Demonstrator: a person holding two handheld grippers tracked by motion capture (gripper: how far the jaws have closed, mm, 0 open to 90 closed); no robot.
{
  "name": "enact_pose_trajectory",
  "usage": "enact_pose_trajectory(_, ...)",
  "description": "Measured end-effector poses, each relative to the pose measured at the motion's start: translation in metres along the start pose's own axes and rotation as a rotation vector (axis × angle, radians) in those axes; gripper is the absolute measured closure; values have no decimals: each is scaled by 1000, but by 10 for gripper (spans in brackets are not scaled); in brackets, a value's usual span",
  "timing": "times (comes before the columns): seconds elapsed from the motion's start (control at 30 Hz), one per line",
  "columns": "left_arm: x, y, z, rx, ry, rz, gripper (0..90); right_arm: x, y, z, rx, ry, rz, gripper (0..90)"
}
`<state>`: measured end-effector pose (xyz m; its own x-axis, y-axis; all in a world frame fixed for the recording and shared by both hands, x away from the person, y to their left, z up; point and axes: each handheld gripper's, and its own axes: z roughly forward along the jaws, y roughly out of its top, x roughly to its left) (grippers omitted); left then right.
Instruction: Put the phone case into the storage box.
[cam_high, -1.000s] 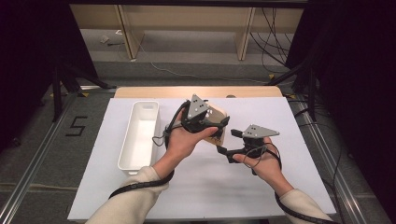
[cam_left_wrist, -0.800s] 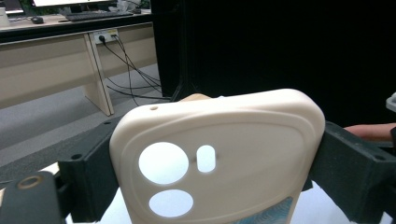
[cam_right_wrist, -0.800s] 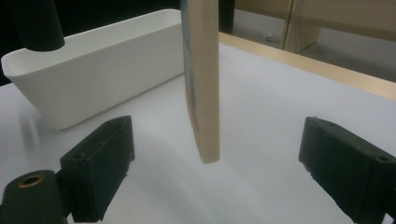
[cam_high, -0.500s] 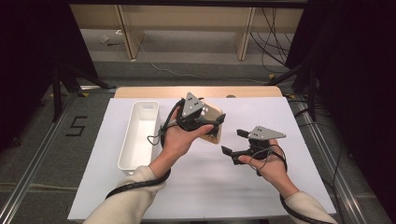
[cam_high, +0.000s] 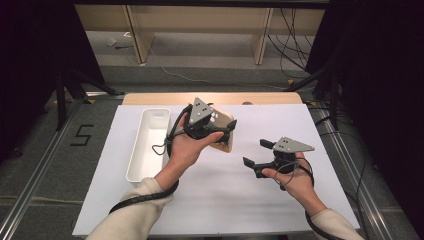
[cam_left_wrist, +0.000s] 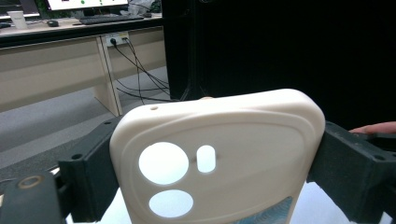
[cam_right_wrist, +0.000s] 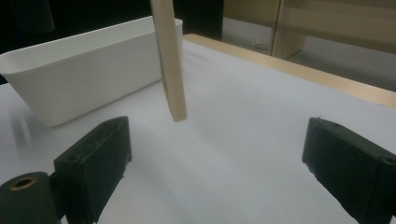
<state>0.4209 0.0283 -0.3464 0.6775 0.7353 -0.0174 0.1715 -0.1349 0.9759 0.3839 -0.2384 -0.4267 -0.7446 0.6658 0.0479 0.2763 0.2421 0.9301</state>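
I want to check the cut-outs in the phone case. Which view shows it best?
The left gripper view: the phone case faces the camera, clamped between the left gripper's jaws, with three cut-outs plain. The high view shows a small part of it beside the left gripper. The right gripper view shows it edge-on.

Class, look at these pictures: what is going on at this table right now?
A person works at a white table with a gripper in each hand. The left gripper is shut on a cream phone case, holding it above the table beside a white bin. The right gripper hangs open nearby, its jaws apart and holding nothing, pointing toward the case.
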Motion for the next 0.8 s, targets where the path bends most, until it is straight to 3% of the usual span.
enact_pose_trajectory(0.8, 21, 8, -21, -16, 57, -1, 107, -4, -10, -25, -23, -34, -6, 91)
